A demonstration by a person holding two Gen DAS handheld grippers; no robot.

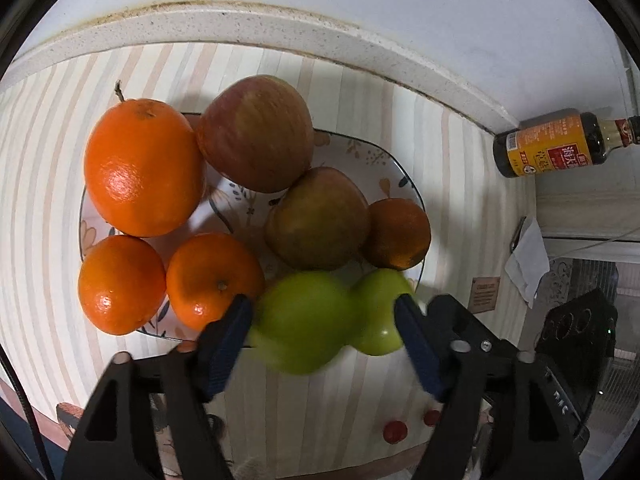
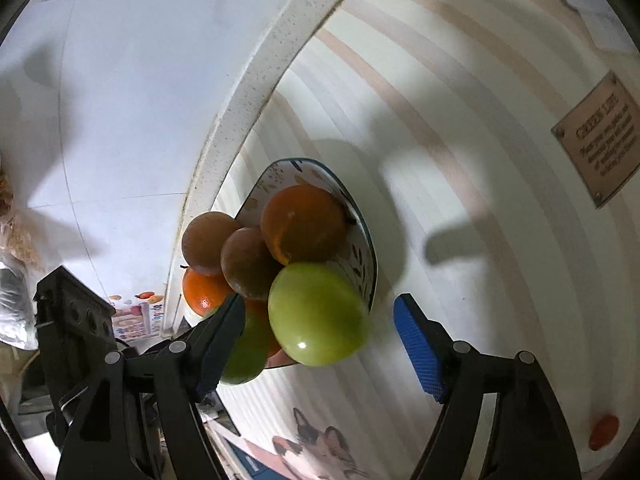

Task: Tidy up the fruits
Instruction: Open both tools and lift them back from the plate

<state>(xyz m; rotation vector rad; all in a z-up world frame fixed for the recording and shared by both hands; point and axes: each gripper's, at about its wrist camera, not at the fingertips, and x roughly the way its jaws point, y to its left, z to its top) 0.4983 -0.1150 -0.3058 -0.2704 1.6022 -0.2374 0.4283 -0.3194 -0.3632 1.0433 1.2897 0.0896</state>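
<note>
A patterned plate (image 1: 394, 168) on the striped mat holds several oranges (image 1: 142, 168), two red apples (image 1: 256, 132) and two green apples. My left gripper (image 1: 324, 314) is open around the nearer green apple (image 1: 302, 322), pads (image 1: 230, 340) wide of it; the second green apple (image 1: 382, 312) lies beside it. In the right wrist view my right gripper (image 2: 320, 316) is open, its jaws either side of a green apple (image 2: 318, 314) at the plate's (image 2: 360, 240) near rim.
A dark sauce bottle (image 1: 556, 142) lies at the counter's right end near the wall. A stone ledge (image 1: 280, 24) runs along the back. A brown label (image 2: 600, 136) is on the mat. Small red items (image 1: 394, 430) sit near the front edge.
</note>
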